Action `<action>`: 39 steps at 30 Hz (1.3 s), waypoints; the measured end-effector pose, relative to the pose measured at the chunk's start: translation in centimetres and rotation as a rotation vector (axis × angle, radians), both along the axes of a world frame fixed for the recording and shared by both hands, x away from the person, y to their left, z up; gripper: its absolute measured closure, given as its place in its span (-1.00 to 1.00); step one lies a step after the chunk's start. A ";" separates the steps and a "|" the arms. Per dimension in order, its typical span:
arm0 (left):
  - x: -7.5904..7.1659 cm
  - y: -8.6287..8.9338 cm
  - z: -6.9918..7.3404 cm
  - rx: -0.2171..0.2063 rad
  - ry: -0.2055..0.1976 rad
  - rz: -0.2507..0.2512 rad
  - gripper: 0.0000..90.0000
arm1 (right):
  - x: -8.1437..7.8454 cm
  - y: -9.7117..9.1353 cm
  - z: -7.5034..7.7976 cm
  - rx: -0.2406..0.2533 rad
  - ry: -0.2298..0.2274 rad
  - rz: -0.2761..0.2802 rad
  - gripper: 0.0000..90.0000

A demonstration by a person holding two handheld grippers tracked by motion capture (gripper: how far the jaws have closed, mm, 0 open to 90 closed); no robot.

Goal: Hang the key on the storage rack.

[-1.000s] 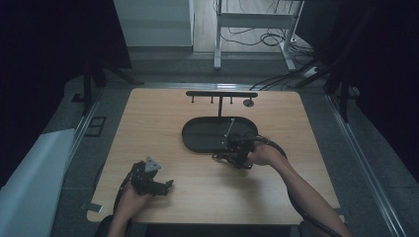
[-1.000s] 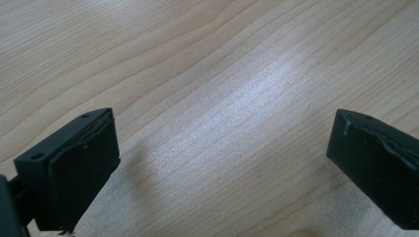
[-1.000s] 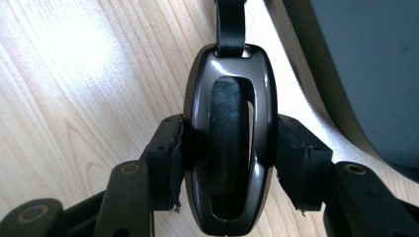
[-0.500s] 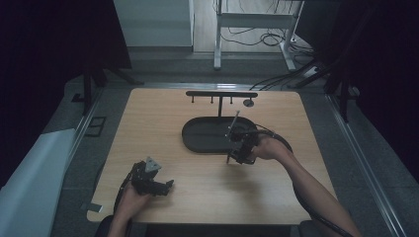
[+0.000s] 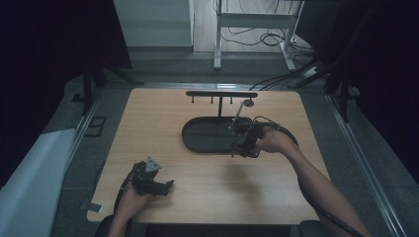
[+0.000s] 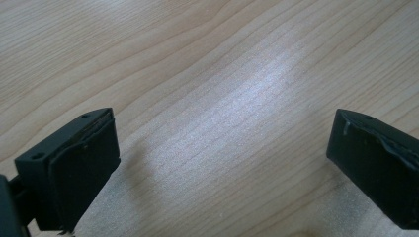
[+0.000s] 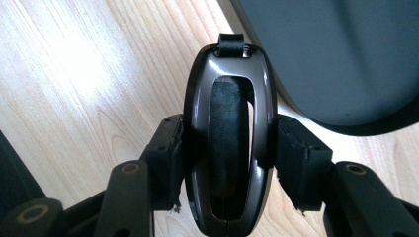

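Right gripper (image 7: 230,148): clenched on a dark glossy loop (image 7: 195,123), one pad pressing on each long side of it. Loop oval in shape, standing upright between the jaws, with a small black strap tab at its far end and a black padded strip seen through its opening. Held clear above the surface (image 7: 74,74), light wood grain visible beneath and to the left of the gripper. Just past the loop and to the right, in the right gripper view, the curved rim of a dark tray (image 7: 346,59).

From the high view, right gripper (image 5: 243,143) held in the right hand (image 5: 274,142) over the near right edge of the tray (image 5: 207,136), jaws turned toward the person's left. Above this gripper, a thin grey rod (image 5: 238,116) slanting up and away, ending in a small round head. Not possible to tell if joined to the loop. Farther beyond, a black rack (image 5: 221,94) with short hooks under its bar, standing at the far side of the tray.

Left gripper (image 6: 222,148): released, jaws wide apart, nothing between them but bare wood. Seen from above, left gripper (image 5: 165,186) in the left hand (image 5: 131,197), low over the surface near the person's edge, well apart from the right gripper and from the tray.
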State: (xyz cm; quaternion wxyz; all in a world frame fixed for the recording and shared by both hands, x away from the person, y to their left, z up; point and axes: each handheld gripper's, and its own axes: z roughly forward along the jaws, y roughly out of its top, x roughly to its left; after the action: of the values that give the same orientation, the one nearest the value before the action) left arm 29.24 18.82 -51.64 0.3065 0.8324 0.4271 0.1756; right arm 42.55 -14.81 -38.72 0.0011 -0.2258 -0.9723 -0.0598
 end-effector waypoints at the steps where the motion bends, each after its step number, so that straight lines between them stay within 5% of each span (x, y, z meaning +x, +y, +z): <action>1: 0.0 0.0 0.0 0.000 0.000 0.000 -1.00 | 0.1 0.0 0.2 0.004 0.000 -0.002 0.07; 19: 0.0 0.1 0.0 -0.002 0.002 0.000 -1.00 | 1.7 -0.9 3.2 0.042 0.016 -0.081 0.07; 39: 0.0 0.1 0.1 -0.001 0.003 0.000 -1.00 | 3.5 -3.3 6.6 0.046 -0.048 -0.188 0.07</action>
State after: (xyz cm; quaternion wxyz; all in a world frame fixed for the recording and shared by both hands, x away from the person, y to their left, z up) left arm 29.25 18.96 -51.58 0.3062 0.8325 0.4276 0.1740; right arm 46.03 -18.13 -32.17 -0.0224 -0.3144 -0.9450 -0.0873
